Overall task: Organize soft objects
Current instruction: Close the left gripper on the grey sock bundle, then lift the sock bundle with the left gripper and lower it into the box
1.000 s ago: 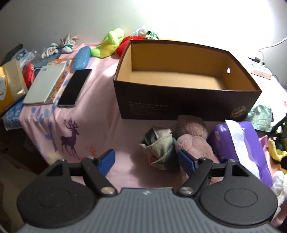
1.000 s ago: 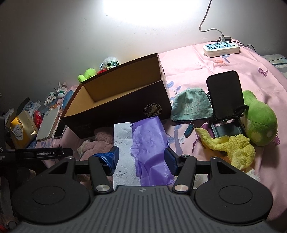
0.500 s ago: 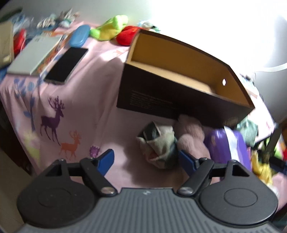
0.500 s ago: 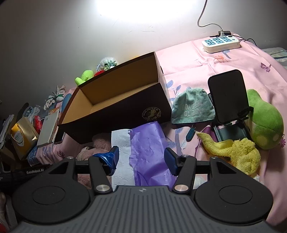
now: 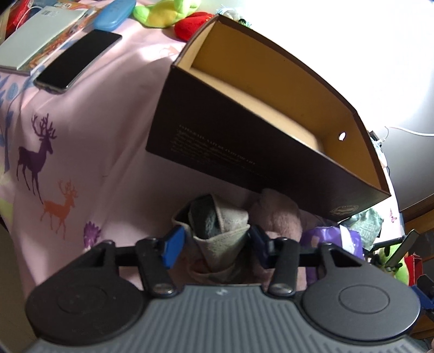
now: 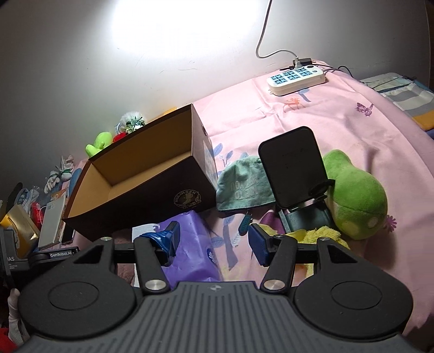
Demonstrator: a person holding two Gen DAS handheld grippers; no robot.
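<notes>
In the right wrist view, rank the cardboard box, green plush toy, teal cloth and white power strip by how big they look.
1. cardboard box
2. green plush toy
3. teal cloth, partly hidden behind the black stand, so it may be bigger
4. white power strip, though it lies farthest away, so its true size is unsure

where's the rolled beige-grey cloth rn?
Left wrist view: the rolled cloth sits between the open left gripper fingers, before the brown box, left of the pink plush.

Rolled cloth (image 5: pixel 217 230) sits right in front of the box (image 5: pixel 244 152), plush bear (image 5: pixel 279 217) just to its right. Phone (image 5: pixel 78 58) lies well left; behind the box, plush toys (image 5: pixel 165 12).
</notes>
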